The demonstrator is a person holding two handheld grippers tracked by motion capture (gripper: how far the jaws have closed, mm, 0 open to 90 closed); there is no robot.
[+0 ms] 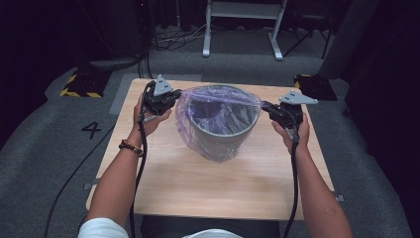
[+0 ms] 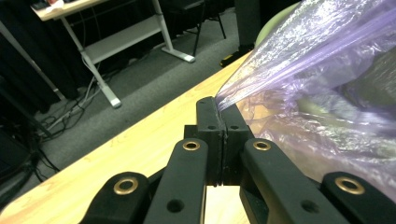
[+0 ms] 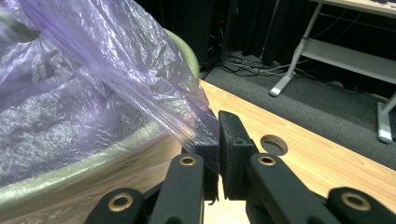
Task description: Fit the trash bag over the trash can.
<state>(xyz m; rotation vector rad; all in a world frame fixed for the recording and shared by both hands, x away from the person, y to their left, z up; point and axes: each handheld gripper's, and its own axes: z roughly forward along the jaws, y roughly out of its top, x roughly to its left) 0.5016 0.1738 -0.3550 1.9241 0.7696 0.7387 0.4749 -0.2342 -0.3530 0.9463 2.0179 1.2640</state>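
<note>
Bin (image 1: 218, 130): stood upright at the middle of the wooden table (image 1: 208, 183).
Purple bag (image 1: 198, 106): draped over the bin's rim, stretched between the grippers.
Left gripper (image 1: 173, 96): clamped on the bag's edge at 9 o'clock of the bin.
Right gripper (image 1: 267, 106): clamped on the bag's edge at 3 o'clock.

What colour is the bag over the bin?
Translucent purple bag, clearest in the right gripper view.

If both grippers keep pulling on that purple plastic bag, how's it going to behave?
The purple bag looks thin and floppy: it wrinkles and drapes over the grey bin. Stretched taut between left gripper and right gripper, it may tear or slip free. The bin seems light, so it might tip.
</note>
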